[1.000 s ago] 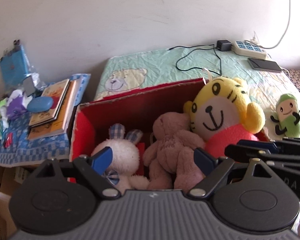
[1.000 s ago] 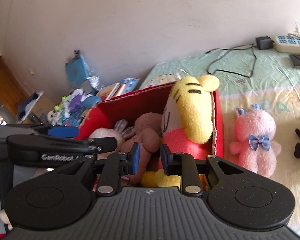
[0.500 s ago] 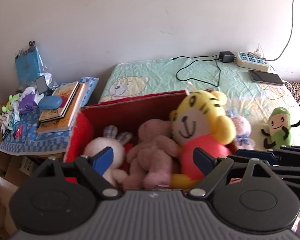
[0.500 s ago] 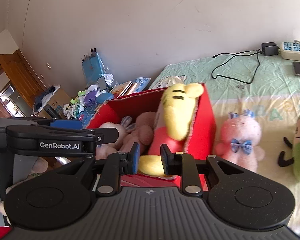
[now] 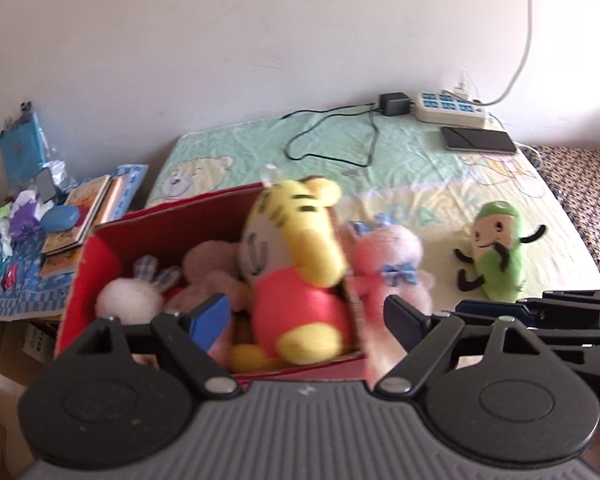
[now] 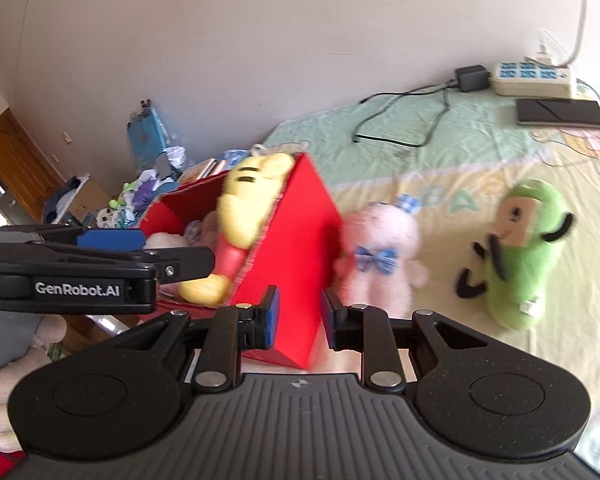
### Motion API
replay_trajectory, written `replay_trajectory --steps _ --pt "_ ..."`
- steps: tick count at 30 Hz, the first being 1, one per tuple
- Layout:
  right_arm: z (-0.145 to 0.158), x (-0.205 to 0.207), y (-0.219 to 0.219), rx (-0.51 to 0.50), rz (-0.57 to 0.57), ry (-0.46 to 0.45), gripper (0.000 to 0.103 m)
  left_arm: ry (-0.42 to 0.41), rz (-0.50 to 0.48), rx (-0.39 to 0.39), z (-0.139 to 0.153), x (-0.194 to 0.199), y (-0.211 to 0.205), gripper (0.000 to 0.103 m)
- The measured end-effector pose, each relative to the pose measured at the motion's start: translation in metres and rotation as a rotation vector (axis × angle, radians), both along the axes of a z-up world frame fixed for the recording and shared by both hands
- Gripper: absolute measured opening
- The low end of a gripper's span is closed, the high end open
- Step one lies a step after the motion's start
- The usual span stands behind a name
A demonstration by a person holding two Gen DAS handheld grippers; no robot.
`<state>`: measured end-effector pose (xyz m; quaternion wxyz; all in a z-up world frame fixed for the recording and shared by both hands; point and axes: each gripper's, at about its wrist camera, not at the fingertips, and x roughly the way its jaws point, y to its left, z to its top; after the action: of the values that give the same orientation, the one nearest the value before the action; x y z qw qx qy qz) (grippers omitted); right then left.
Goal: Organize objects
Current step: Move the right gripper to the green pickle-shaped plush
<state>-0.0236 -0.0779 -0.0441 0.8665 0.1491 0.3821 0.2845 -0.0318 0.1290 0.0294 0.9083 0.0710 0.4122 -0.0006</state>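
A red box (image 5: 112,256) (image 6: 300,232) stands on the bed's left edge. It holds a yellow tiger plush (image 5: 296,248) (image 6: 248,200), a brown plush (image 5: 212,268) and a white bunny (image 5: 128,300). A pink bunny plush (image 5: 384,268) (image 6: 380,256) sits on the bed just right of the box. A green plush (image 5: 496,252) (image 6: 524,248) lies farther right. My left gripper (image 5: 306,320) is open and empty before the box. My right gripper (image 6: 300,314) is nearly closed with a narrow gap, empty, before the box's corner.
A power strip (image 5: 448,108), a charger with cable (image 5: 394,104) and a dark phone (image 5: 476,140) lie at the bed's far side by the wall. Books and clutter (image 5: 76,216) sit on a low surface to the left.
Both grippers have drawn back and to the right from the box. The pink bunny and green plush have come into fuller view. The tiger stays in the box.
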Motion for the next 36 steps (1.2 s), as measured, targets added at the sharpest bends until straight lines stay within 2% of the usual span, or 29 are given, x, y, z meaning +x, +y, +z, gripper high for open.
replay_trajectory --steps 13,23,31,36 --pt "-0.018 -0.003 -0.064 0.000 -0.116 0.050 0.025 0.037 -0.120 0.003 -0.013 0.009 -0.077 0.084" --pt "-0.030 0.001 -0.101 0.006 -0.208 0.094 0.025 0.104 -0.183 0.011 -0.040 0.027 -0.116 0.084" --pt "-0.042 0.010 -0.119 0.036 -0.267 0.140 0.025 0.159 -0.219 -0.023 -0.059 0.040 -0.129 0.084" --pt "-0.048 0.016 -0.129 0.068 -0.301 0.174 0.025 0.188 -0.249 -0.086 -0.072 0.048 -0.130 0.083"
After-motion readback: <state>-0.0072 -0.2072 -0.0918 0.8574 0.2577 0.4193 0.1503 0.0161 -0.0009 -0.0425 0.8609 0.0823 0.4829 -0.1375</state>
